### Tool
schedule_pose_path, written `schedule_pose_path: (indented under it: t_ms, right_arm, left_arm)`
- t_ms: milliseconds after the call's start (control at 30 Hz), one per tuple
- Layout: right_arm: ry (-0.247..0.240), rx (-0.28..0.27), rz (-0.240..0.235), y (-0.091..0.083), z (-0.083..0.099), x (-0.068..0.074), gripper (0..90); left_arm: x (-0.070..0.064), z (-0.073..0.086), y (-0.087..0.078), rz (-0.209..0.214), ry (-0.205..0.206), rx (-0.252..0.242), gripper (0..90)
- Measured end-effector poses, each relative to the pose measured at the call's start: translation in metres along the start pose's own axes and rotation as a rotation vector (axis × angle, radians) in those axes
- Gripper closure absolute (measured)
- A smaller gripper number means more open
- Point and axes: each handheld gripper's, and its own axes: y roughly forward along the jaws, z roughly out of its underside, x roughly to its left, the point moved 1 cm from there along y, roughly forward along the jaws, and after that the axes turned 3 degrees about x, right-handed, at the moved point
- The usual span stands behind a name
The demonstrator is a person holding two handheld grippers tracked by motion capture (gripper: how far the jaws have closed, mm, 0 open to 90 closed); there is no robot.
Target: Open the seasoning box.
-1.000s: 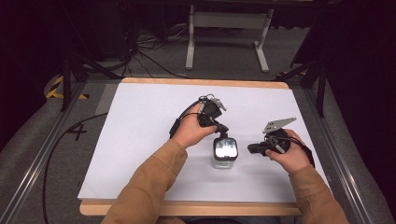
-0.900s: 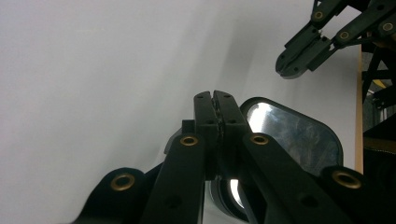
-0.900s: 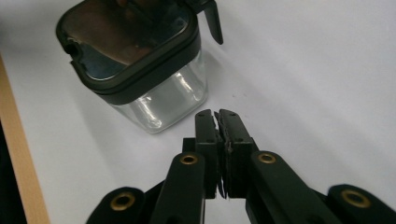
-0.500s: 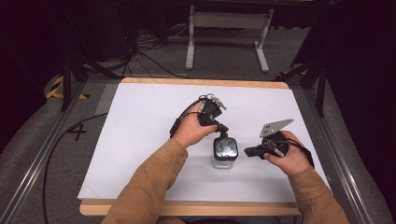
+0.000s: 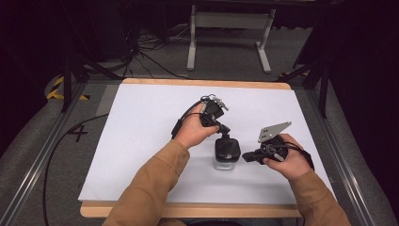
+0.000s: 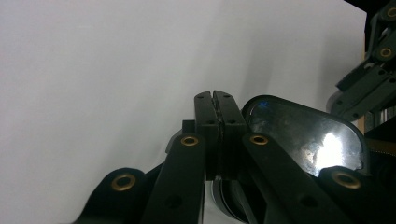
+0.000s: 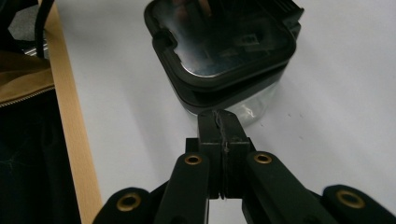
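Observation:
A clear square container with a glossy black lid [image 5: 227, 151] stands on the white table top [image 5: 150, 122], near its middle. My left gripper [image 5: 225, 132] is shut with nothing in it, and its tips rest at the far edge of the lid [image 6: 303, 135]. In the left gripper view the jaws [image 6: 218, 100] are pressed together. My right gripper [image 5: 245, 158] is shut too, low and just right of the container. In the right gripper view its tips [image 7: 219, 119] point at the clear wall beneath the lid [image 7: 224, 42].
A wooden edge [image 5: 188, 209] runs along the table's near side, and also shows in the right gripper view [image 7: 70, 130]. Beyond the far edge stand a grey metal stand [image 5: 228, 33] and loose cables [image 5: 141, 52] on the floor. A sleeve [image 5: 150, 188] crosses the near table.
My right gripper has edged a little left, closer to the container's side. The left gripper has stayed at the lid.

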Motion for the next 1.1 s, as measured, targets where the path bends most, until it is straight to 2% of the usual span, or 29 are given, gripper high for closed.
schedule_pose_path:
  t_ms: [267, 633, 767, 900, 1000, 1033, 1100]
  right_arm:
    - [-0.025, -0.028, -0.008, 0.004, -0.005, 0.006, 90.0]
    - [-0.025, -0.055, -0.002, 0.003, -0.006, 0.006, 90.0]
    - [-0.025, -0.058, 0.0, 0.003, -0.006, 0.006, 90.0]
    - [-0.027, -0.062, -0.001, 0.002, -0.007, 0.006, 90.0]
    - [-0.03, -0.067, -0.004, 0.002, -0.008, 0.005, 90.0]
    - [-0.032, -0.067, -0.005, 0.002, -0.009, 0.005, 90.0]
    - [-0.031, -0.069, -0.006, 0.002, -0.01, 0.005, 90.0]
  left_arm:
    - [-0.001, -0.001, 0.001, -0.004, -0.004, 0.004, 89.9]
    - [-0.001, -0.002, 0.002, -0.008, -0.004, 0.001, 89.8]
    - [-0.003, -0.002, 0.0, -0.036, 0.006, 0.009, 86.9]
    - [-0.009, 0.0, -0.015, -0.046, 0.02, -0.047, 85.6]
    - [-0.018, 0.004, -0.034, -0.056, 0.028, -0.1, 85.8]
    - [-0.021, 0.005, -0.038, -0.054, 0.018, -0.111, 85.7]
    - [-0.027, 0.008, -0.048, -0.062, 0.029, -0.128, 85.8]
